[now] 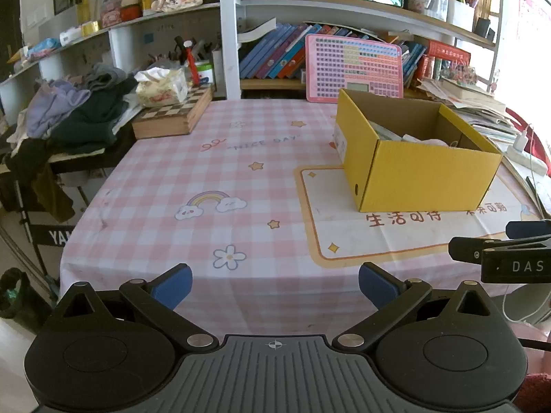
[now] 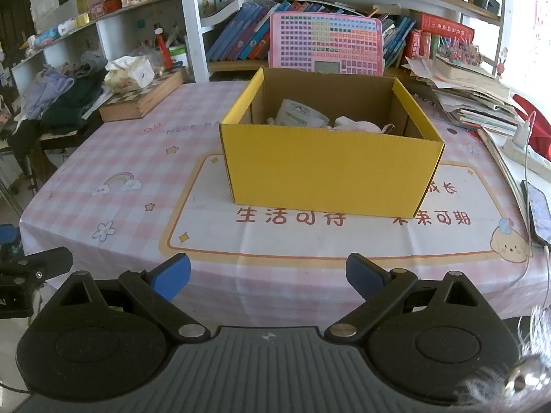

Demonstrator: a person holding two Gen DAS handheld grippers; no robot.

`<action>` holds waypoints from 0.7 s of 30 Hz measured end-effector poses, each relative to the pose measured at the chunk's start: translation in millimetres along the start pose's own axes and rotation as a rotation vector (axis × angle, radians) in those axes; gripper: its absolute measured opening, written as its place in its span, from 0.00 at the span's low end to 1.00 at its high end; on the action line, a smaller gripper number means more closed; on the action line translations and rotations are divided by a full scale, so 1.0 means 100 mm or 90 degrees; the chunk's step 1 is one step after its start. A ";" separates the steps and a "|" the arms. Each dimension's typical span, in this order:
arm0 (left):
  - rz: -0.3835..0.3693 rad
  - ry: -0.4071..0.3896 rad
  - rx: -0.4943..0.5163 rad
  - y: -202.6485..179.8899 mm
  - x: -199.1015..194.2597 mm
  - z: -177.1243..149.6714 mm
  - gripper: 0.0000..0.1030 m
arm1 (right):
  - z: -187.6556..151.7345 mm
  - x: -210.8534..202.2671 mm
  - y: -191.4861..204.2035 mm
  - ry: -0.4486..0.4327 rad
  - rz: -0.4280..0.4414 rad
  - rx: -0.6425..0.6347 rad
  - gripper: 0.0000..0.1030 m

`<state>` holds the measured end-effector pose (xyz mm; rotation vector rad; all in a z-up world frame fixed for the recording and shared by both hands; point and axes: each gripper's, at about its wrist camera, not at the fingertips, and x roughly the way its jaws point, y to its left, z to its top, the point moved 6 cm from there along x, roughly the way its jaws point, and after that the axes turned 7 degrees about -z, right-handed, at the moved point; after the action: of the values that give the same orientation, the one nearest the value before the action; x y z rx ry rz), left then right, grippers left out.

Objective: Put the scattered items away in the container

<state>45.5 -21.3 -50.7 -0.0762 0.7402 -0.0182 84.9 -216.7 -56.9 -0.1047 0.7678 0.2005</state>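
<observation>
Right wrist: items [image 2: 303, 117] inside yellow box [image 2: 330, 172]

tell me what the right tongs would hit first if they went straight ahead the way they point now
Most likely the near wall of the yellow box, which sits squarely ahead of the open right tongs. Only bare tablecloth lies between them, though depth is hard to judge.
</observation>
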 end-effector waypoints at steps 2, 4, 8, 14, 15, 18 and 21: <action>0.000 0.000 0.000 0.00 0.00 0.00 1.00 | 0.00 0.00 0.00 0.000 0.000 0.000 0.95; 0.000 0.001 0.000 0.00 0.00 0.00 1.00 | 0.00 0.00 0.00 0.000 0.000 0.000 0.95; -0.002 0.001 0.000 0.00 0.00 -0.01 1.00 | 0.00 0.00 0.00 0.001 0.000 0.000 0.95; -0.003 0.001 0.000 0.00 0.00 -0.01 1.00 | -0.01 0.00 0.02 0.001 -0.001 -0.001 0.95; -0.004 0.001 0.000 0.00 0.00 -0.01 1.00 | -0.01 0.00 0.02 0.002 -0.001 -0.001 0.95; -0.005 0.001 -0.001 0.00 0.00 -0.02 1.00 | -0.01 0.00 0.02 0.002 -0.001 -0.001 0.95; -0.006 0.003 0.000 -0.01 0.01 -0.02 1.00 | -0.02 0.01 0.02 0.003 -0.001 0.000 0.95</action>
<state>44.4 -22.5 -52.7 -0.0801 0.7449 -0.0269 83.8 -215.1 -58.7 -0.1063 0.7719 0.1990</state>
